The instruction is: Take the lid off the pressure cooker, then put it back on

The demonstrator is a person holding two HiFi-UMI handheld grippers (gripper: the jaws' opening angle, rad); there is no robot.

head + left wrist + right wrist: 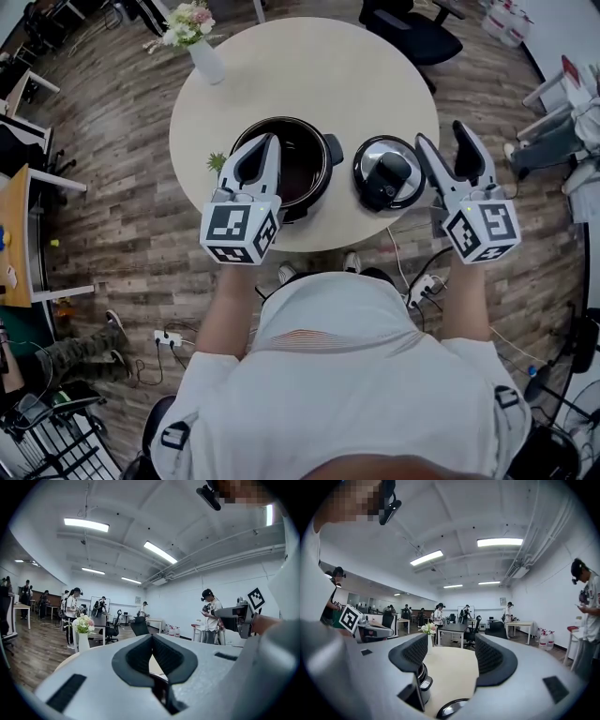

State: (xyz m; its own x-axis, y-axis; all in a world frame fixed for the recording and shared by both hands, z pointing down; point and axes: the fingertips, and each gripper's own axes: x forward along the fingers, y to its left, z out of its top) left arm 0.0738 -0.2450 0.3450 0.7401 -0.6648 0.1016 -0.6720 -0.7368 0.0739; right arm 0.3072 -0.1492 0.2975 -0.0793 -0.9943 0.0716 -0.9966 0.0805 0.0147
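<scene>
On the round table (309,75) the pressure cooker (305,159) stands open, its lid (387,172) lying flat at the pot's 3 o'clock, close to the table's near edge. The left gripper (267,141) is fully closed on nothing, above the pot's near rim. The right gripper (442,136) is spread wide and empty, at the lid's 3 o'clock. A careless approach could nudge the lid off the edge. An off-centre pinch on its knob may let it tilt or slip, and the pot is unbraced, so seating the lid could shove it.
</scene>
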